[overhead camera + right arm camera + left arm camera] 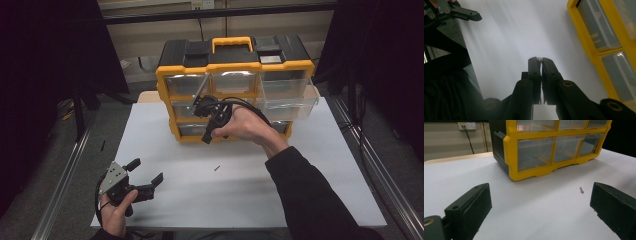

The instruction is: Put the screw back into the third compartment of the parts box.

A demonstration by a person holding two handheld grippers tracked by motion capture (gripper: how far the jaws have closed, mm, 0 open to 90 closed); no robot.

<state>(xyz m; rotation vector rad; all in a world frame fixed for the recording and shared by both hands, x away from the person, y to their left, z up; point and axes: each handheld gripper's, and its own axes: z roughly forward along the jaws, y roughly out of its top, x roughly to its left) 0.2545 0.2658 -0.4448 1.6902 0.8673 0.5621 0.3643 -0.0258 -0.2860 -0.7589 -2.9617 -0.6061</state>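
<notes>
Item count: two screws, one drawer organiser, two grippers, one white table top.

Screw (539, 59), first: a small bright-headed one is sitting pinched between the tips of the right gripper (540, 60), whose jaws are pressing together on it. Its head is showing at the jaw tips and its threaded shank is running back down the seam between the jaws, so its long axis is lying along them. In the high view the right gripper (206, 138) is hanging raised in front of the organiser's lower drawers.

Second screw (217, 168): lying loose on the table (320, 200), well apart from both grippers, in open white surface ahead of the organiser; its long axis is slanting slightly.

Organiser (235, 65): yellow and black, clear drawers in three rows, standing at the table's far edge; one upper-right drawer (289, 95) is standing pulled out.

Left gripper (147, 178): resting near the table's near-left corner, jaws standing wide apart with nothing between them.

Room: broad bare table is lying between the organiser and the near edge.
</notes>
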